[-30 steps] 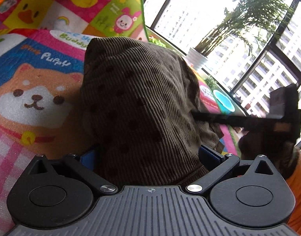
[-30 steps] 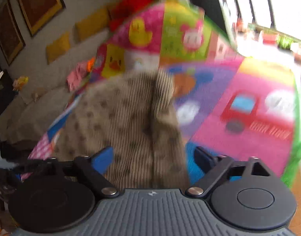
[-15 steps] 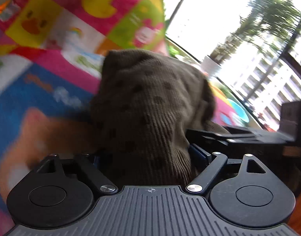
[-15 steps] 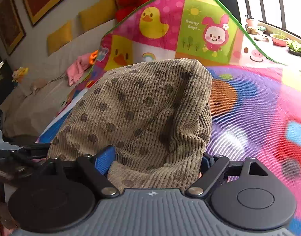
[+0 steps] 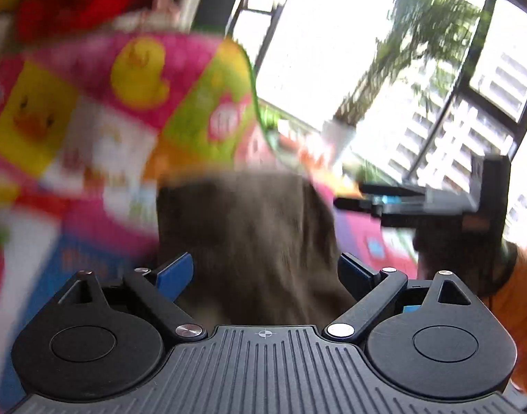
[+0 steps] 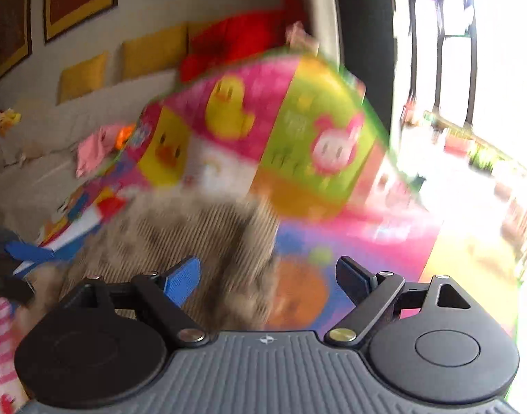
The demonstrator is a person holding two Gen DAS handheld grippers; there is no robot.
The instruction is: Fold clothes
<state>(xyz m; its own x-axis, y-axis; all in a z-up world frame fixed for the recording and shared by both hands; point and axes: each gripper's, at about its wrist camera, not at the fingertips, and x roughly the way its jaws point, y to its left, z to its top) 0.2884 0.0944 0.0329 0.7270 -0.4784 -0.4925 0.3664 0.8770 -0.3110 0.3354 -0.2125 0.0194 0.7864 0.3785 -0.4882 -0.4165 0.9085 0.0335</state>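
Observation:
A brown corduroy garment with dark dots (image 5: pixel 249 241) lies folded on the colourful play mat (image 5: pixel 91 145). It also shows in the right wrist view (image 6: pixel 194 241). My left gripper (image 5: pixel 265 272) is open, its blue fingers spread on either side of the cloth just in front of it. My right gripper (image 6: pixel 267 276) is open too, with the cloth under its left finger. The right gripper also shows from the side in the left wrist view (image 5: pixel 349 196). Both views are blurred by motion.
The mat (image 6: pixel 298 138) carries duck and bunny pictures. A sofa with yellow cushions (image 6: pixel 146 55), a red cushion (image 6: pixel 242 41) and pink clothes (image 6: pixel 91 148) stands behind it. Big windows and a potted plant (image 5: pixel 339 131) are on the right.
Both grippers have opened and let go of the garment. Both have pulled back and tilted up, so the cloth sits lower and smaller in view.

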